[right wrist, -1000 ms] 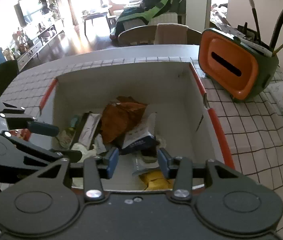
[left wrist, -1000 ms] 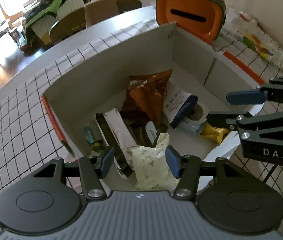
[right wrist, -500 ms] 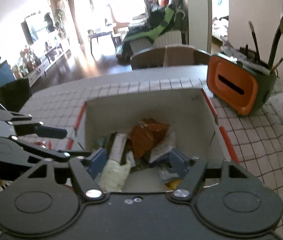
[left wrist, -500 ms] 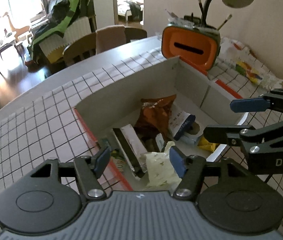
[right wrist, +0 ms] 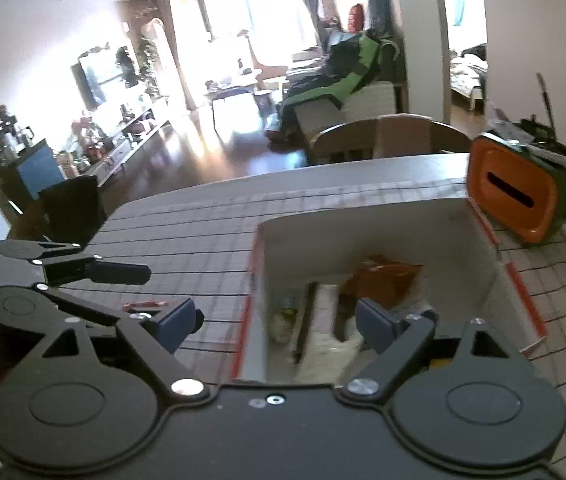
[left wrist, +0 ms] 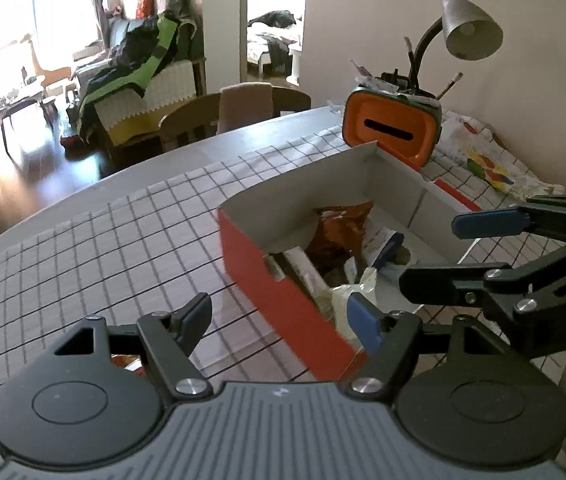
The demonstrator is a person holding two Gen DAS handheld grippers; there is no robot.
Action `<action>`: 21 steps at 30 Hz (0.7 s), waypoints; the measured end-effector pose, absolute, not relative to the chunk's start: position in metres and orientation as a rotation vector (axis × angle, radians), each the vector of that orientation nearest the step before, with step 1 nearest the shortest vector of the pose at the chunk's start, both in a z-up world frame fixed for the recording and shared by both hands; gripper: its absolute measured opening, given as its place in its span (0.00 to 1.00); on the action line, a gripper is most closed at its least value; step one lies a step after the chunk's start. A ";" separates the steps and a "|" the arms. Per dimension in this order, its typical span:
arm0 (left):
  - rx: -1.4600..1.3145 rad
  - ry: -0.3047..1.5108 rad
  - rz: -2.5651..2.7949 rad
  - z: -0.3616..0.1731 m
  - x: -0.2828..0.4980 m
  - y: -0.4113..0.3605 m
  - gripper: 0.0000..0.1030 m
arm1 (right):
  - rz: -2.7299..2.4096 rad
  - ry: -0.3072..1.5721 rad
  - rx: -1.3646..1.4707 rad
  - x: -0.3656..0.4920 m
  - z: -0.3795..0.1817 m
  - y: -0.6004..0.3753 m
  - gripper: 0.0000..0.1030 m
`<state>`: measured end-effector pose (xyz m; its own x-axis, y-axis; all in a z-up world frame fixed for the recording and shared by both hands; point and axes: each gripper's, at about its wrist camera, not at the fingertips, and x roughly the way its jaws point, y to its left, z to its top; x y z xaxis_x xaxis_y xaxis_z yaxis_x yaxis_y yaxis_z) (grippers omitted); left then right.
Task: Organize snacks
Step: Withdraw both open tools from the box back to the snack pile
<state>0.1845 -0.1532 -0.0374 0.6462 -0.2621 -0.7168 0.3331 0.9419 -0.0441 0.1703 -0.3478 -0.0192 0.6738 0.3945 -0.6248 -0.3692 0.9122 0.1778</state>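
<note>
A red box with a white inside [left wrist: 283, 300] stands on the checked tablecloth and holds several snack packets, among them an orange-brown bag [left wrist: 341, 232] and a pale bag [left wrist: 349, 304]. The box also shows in the right wrist view [right wrist: 459, 240]. My left gripper [left wrist: 279, 320] is open and empty, raised above the box's near left corner. My right gripper [right wrist: 277, 320] is open and empty over the box's left wall; it also shows at the right of the left wrist view [left wrist: 455, 252]. A small red packet [right wrist: 143, 306] lies on the cloth left of the box.
An orange and green holder [left wrist: 393, 132] with brushes stands behind the box, beside a grey desk lamp [left wrist: 467, 28]. A patterned cloth [left wrist: 483, 160] lies at the right. Chairs [left wrist: 239, 112] stand at the table's far edge.
Both grippers have risen and drawn back from inside the box. The view now takes in more of the table to the left. Both jaws have opened wider.
</note>
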 end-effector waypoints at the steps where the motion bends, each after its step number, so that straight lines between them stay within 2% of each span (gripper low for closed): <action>1: 0.090 0.797 -0.341 -0.037 0.181 -0.147 0.74 | 0.436 0.713 0.037 0.168 -0.020 -0.342 0.85; 3: 0.082 0.787 -0.340 -0.037 0.173 -0.134 0.77 | 0.449 0.714 0.038 0.164 -0.022 -0.333 0.93; 11: 0.076 0.781 -0.323 -0.044 0.153 -0.078 0.80 | 0.501 0.731 0.036 0.161 -0.031 -0.289 1.00; 21: 0.134 0.822 -0.316 -0.073 0.140 0.003 0.83 | 0.526 0.816 -0.019 0.178 -0.058 -0.223 1.00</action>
